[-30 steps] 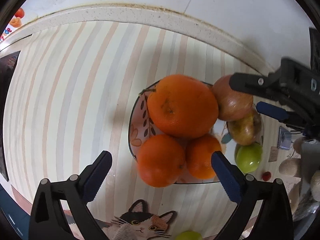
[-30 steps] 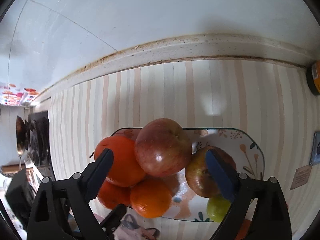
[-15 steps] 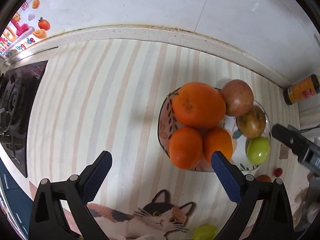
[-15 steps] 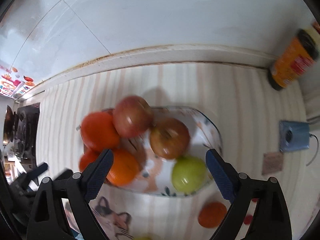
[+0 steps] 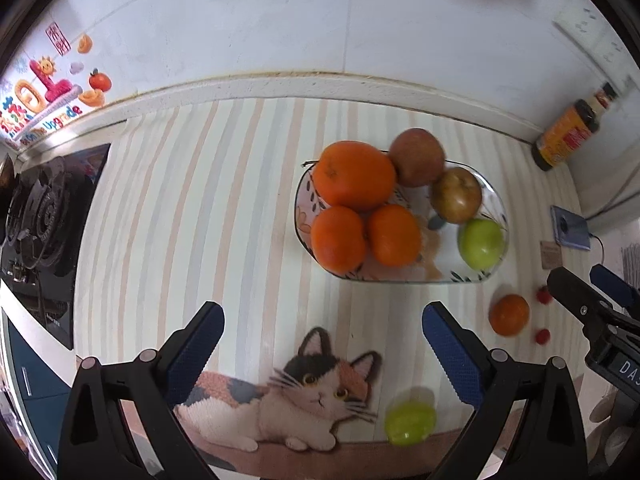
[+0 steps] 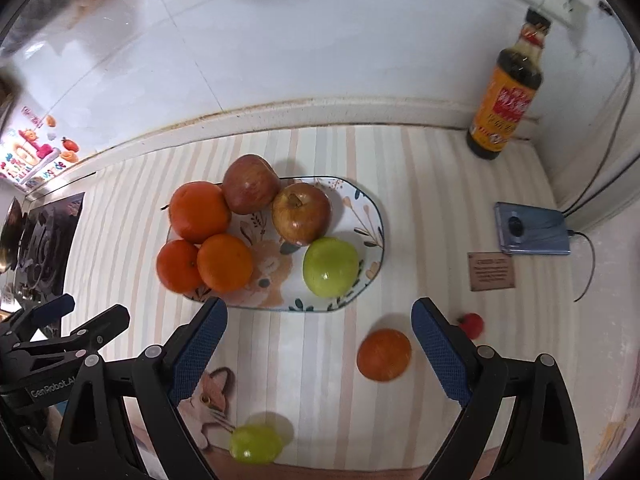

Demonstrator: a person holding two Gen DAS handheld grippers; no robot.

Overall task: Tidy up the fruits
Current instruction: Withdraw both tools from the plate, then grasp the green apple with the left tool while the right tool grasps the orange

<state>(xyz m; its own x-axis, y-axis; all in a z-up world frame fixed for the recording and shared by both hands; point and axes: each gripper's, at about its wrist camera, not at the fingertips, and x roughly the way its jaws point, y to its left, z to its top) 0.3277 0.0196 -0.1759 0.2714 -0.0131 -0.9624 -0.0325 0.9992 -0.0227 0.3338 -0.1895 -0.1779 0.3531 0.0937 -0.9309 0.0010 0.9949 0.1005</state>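
Left tongs (image 5: 322, 350) and right tongs (image 6: 320, 346): both spread wide, nothing between the fingers. The plate (image 6: 370, 216) sits mid-counter toward the back wall, holding three oranges (image 6: 199, 211), two red apples (image 6: 302, 213) and one green apple (image 6: 330, 267). Loose on the counter (image 6: 420, 184) near its front edge: one orange (image 6: 384, 355) and one green fruit (image 6: 256, 443).

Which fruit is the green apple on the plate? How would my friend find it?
Find the oval flowered plate on the striped mat. Three oranges sit at its left end and two reddish apples at the back. The green apple is at the front right edge, the only green fruit on the plate; the other green fruit lies off it by the cat picture.
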